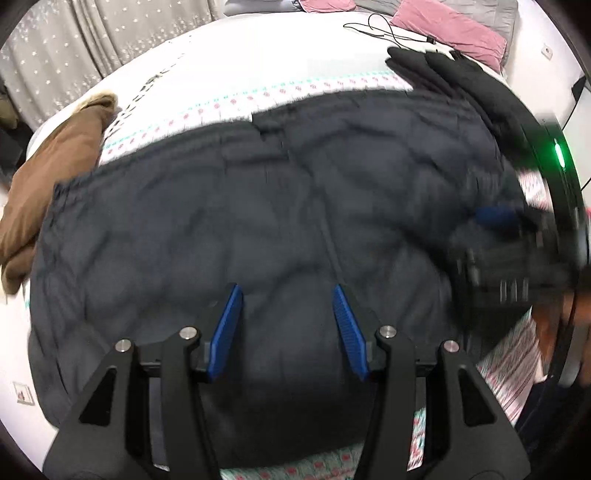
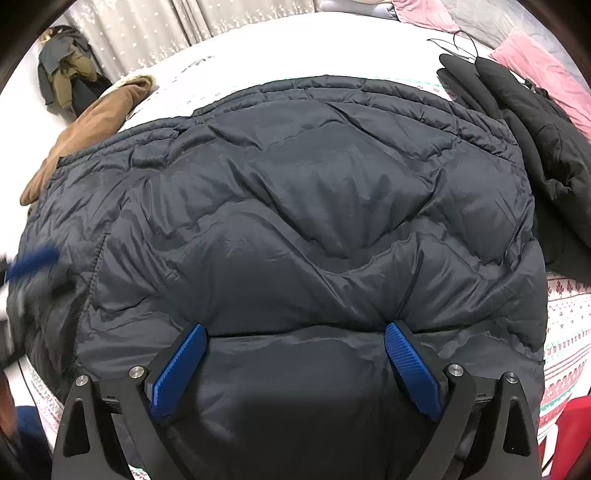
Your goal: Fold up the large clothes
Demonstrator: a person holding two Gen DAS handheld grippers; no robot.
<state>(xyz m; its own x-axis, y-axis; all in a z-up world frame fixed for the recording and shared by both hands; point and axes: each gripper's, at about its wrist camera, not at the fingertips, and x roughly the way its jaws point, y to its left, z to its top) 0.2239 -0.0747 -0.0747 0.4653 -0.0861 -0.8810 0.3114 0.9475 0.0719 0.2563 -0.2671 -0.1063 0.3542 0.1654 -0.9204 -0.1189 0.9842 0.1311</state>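
Both my claws point down over the dark quilted jacket (image 2: 303,229), which lies spread flat on the bed (image 1: 229,62), covering most of the patterned bedspread (image 1: 258,94). My right claw (image 2: 295,332) has its blue pads spread wide, jaws apart, tips sitting right at a horizontal seam of the jacket; fabric lies between them but the pads don't pinch it, so nothing held there. My left claw (image 1: 286,295) is partly open too, pads apart above the jacket's middle, nothing between them that they press on (left wrist view is motion-blurred, so fine contact is hard to read). In the left view, my right claw shows as a blurred black shape with a blue pad at the right edge; in the right view, my left claw is a blurred blue streak at the left edge. A brown coat (image 2: 92,122) lies bunched just beside the jacket's far-left corner, touching it. A black garment (image 2: 535,147) lies along the jacket's right side, edges overlapping. Pink pillows (image 1: 450,27) sit at the far end, with a thin black cable (image 1: 384,31) near them. Grey starred curtain (image 1: 92,44) behind. A heap of clothes (image 2: 64,62) sits off the bed at far left.
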